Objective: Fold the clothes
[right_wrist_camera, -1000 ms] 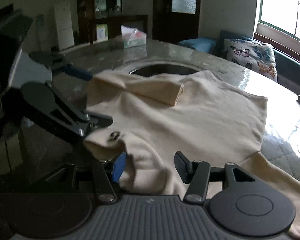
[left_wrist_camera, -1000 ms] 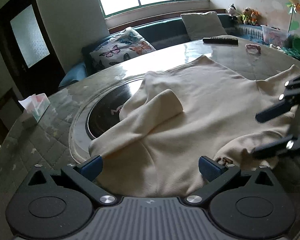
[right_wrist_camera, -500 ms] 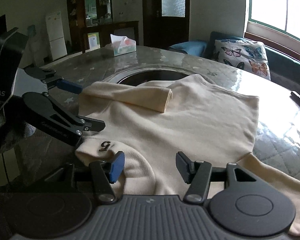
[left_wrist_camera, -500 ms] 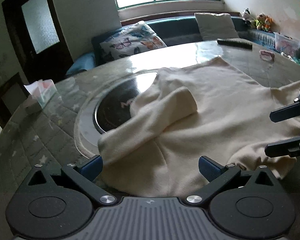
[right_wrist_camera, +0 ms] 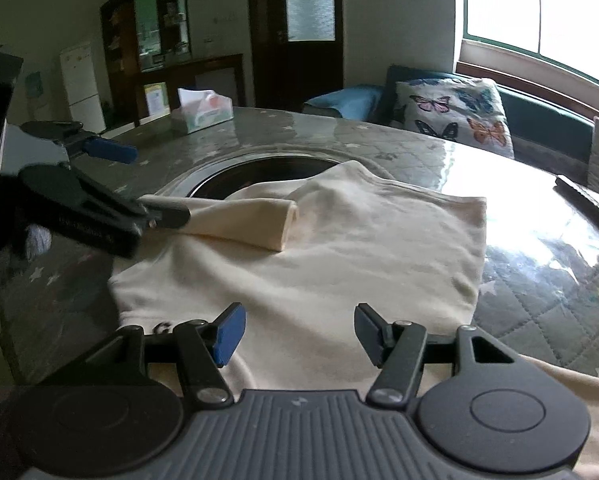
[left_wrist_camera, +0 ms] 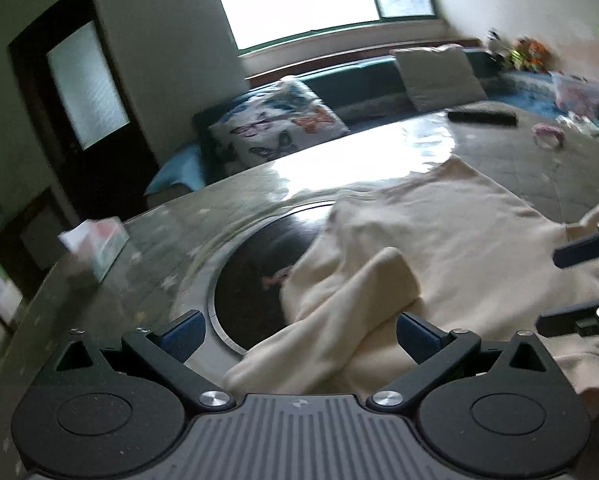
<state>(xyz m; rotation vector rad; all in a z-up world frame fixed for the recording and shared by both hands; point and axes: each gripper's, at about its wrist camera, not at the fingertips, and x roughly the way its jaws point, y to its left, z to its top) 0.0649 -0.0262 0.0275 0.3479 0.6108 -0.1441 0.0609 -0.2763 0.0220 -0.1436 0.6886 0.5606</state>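
Observation:
A cream sweater (right_wrist_camera: 339,248) lies spread on the round table (right_wrist_camera: 539,240), one sleeve (right_wrist_camera: 251,220) folded across its body. My right gripper (right_wrist_camera: 299,334) hovers open over the near edge by the collar, nothing between its fingers. My left gripper (right_wrist_camera: 139,184) stands wide open at the sleeve's shoulder end, its lower finger just in front of the cloth. In the left wrist view the left gripper (left_wrist_camera: 299,336) hangs above the sweater (left_wrist_camera: 459,240) and folded sleeve (left_wrist_camera: 363,292). The right gripper (left_wrist_camera: 567,284) shows open at the right edge.
A black round inset (left_wrist_camera: 251,280) sits mid-table, partly under the sweater. A tissue box (right_wrist_camera: 203,110) stands at the far side, a dark remote (left_wrist_camera: 481,117) and a small pink item (left_wrist_camera: 547,136) near the window side. A butterfly pillow (right_wrist_camera: 451,120) rests on the bench beyond.
My left gripper has drifted left toward the sleeve's shoulder and the black inset. My right gripper has pulled back a little and its jaws stand slightly wider. The sweater lies flatter.

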